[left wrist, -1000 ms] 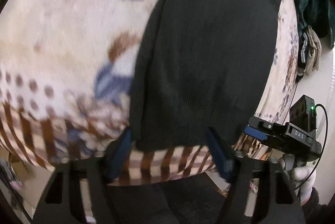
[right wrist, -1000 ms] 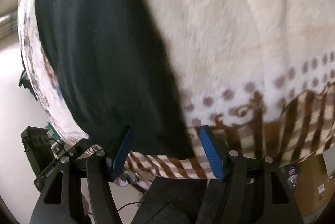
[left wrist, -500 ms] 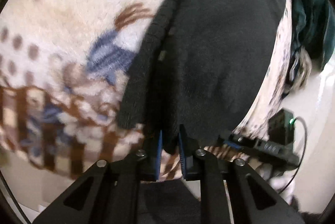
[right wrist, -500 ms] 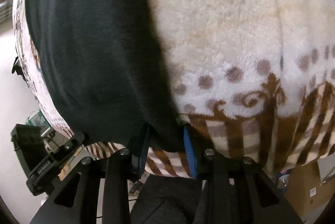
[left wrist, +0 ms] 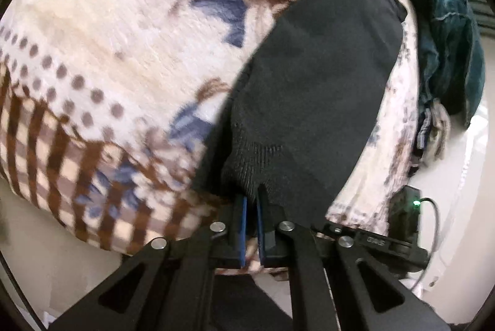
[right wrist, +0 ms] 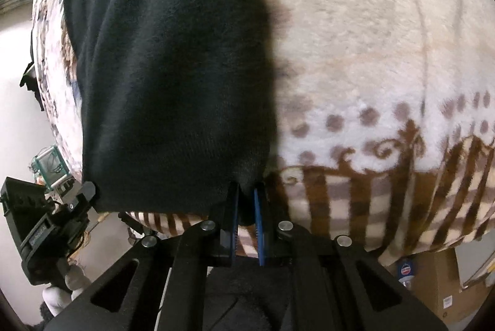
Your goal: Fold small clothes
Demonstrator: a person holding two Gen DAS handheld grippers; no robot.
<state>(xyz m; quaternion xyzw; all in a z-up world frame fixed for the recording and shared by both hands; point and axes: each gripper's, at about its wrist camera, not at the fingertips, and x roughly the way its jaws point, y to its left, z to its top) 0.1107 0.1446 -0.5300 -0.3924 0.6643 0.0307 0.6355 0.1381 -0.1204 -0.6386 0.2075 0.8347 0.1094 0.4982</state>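
A black knit garment (left wrist: 324,77) lies flat on a fleece blanket (left wrist: 108,37) patterned with flowers, dots and brown stripes. It runs from the blanket's near edge toward the far side. My left gripper (left wrist: 251,201) is closing its jaws on the garment's near hem at the left corner, and the blue pads pinch the fabric, which bunches up and lifts a little. In the right wrist view the same black garment (right wrist: 170,68) fills the left half. My right gripper (right wrist: 246,201) is closing on the near right corner, with the cloth squeezed between its pads.
A crumpled teal garment (left wrist: 448,37) and some small pale cloth pieces (left wrist: 433,126) lie at the blanket's right side. The blanket's near edge (right wrist: 386,207) drops off just in front of both grippers. A cardboard box (right wrist: 433,287) stands on the floor at the lower right.
Both grippers went from wide open astride the hem to pinched on it. The left corner has lifted and drawn away from the blanket; both views have shifted along the garment.
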